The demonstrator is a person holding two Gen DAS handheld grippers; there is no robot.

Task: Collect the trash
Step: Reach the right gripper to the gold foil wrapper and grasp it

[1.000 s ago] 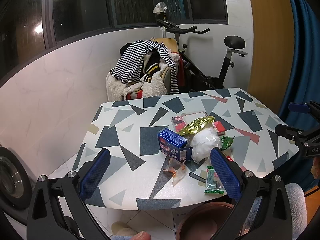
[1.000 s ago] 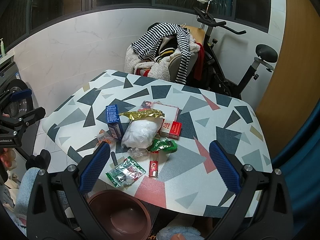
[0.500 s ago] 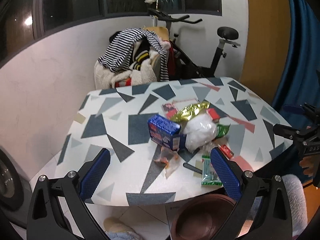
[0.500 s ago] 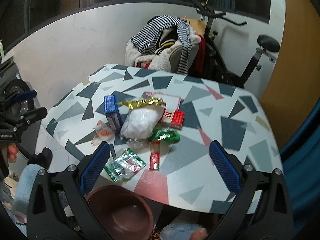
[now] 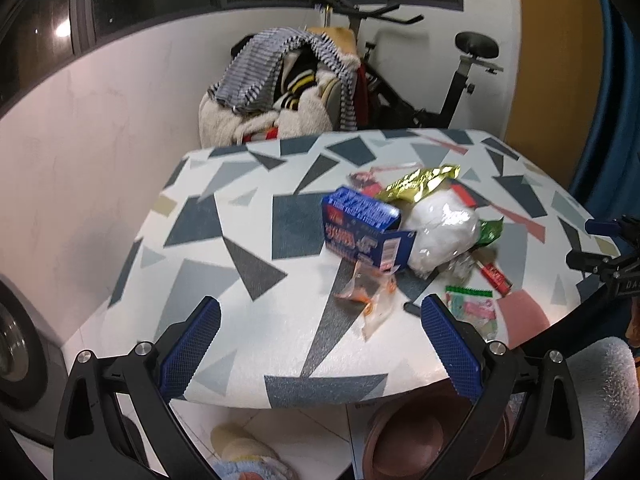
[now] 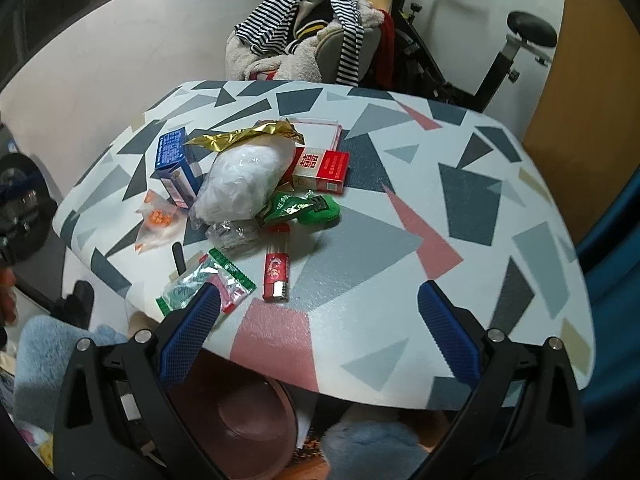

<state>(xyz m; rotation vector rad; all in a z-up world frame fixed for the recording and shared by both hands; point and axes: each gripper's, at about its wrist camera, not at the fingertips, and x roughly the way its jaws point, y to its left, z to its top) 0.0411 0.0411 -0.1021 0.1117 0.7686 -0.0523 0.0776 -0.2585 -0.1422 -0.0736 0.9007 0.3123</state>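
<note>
Trash lies heaped on the patterned table (image 5: 256,240) (image 6: 480,216): a blue carton (image 5: 362,232) (image 6: 174,162), a white plastic bag (image 5: 442,232) (image 6: 244,182), a gold foil wrapper (image 5: 420,182) (image 6: 244,134), a red cigarette pack (image 6: 322,170), a green wrapper (image 6: 304,210), a red lighter (image 6: 276,274), an orange-printed clear packet (image 5: 368,296) (image 6: 158,224) and a green-edged sachet (image 6: 208,286) (image 5: 474,310). My left gripper (image 5: 320,350) is open over the table's near edge, left of the heap. My right gripper (image 6: 318,336) is open too, its left finger over the sachet.
A brown bin (image 6: 244,428) (image 5: 424,436) stands on the floor under the table's near edge. Behind the table are a chair piled with striped clothes (image 6: 304,28) and an exercise bike (image 5: 460,80). A washing machine (image 5: 16,344) stands at the left.
Both grippers have moved forward and down toward the table, so the trash heap looks larger and closer. Both stay open. Nothing on the table has shifted.
</note>
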